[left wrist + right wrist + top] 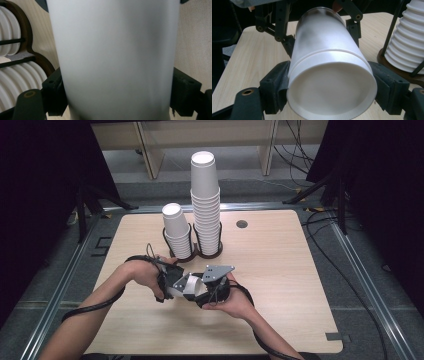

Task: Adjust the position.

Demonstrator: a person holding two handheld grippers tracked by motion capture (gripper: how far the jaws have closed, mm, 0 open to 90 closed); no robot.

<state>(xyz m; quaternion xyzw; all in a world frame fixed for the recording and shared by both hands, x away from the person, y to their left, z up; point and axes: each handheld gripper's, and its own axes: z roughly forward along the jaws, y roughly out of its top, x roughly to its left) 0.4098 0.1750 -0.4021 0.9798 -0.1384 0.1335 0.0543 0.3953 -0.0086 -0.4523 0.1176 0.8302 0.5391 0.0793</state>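
White paper cup (186, 287) sits lying on its side right in the middle of the action, low over the wooden bench (280, 270), at about 6 o'clock from the two cup stacks. Both tongs are clamped on it at once. The left tongs (167, 285) come in from 9 o'clock, and in the left gripper view the cup (115, 60) wall is jammed between the black jaws on both sides. The right tongs (207, 287) come from 3 o'clock; in the right gripper view the jaws pinch the cup (332, 82) near one end, which faces the camera, while the other tongs (317, 27) grip it farther along.

Behind all that, toward 12 o'clock, a dark wire holder (192, 254) keeps two stacks of upside-down cups: the short stack (177, 232) at 11 o'clock and the tall stack (206, 202) just beside it at 12. Small round hole (242, 224) in the bench at 1 o'clock.
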